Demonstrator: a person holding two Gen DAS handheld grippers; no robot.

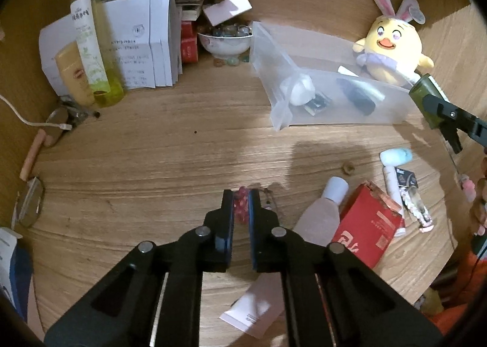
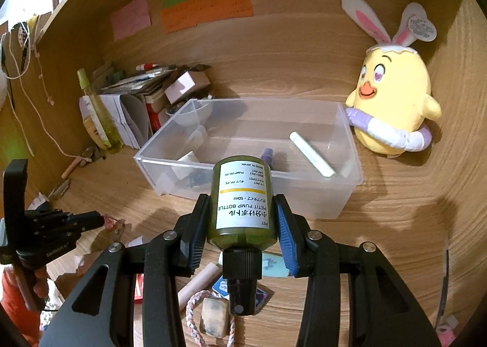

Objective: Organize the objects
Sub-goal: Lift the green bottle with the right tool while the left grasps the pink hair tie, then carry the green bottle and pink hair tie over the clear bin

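Observation:
My left gripper [image 1: 241,199] is low over the wooden desk, shut on a pink beaded keychain [image 1: 242,208] whose metal chain trails to the right. In the right wrist view the left gripper [image 2: 99,220] sits at the left edge with the pink beads [image 2: 110,223] at its tips. My right gripper [image 2: 242,199] is shut on a green pump bottle [image 2: 240,189]. The bottle's black pump points back at the camera, just in front of the clear plastic bin [image 2: 319,198]. From the left wrist view that bottle [image 1: 421,94] hangs at the bin's [image 1: 274,73] right end.
The bin holds a white tube [image 2: 312,154], a purple-capped item and dark small things. A yellow chick plush [image 2: 395,97] stands right of it. Papers, a bowl of stones [image 1: 225,39] and a green spray bottle [image 1: 91,43] crowd the back left. A red box [image 1: 368,231] and tubes lie front right.

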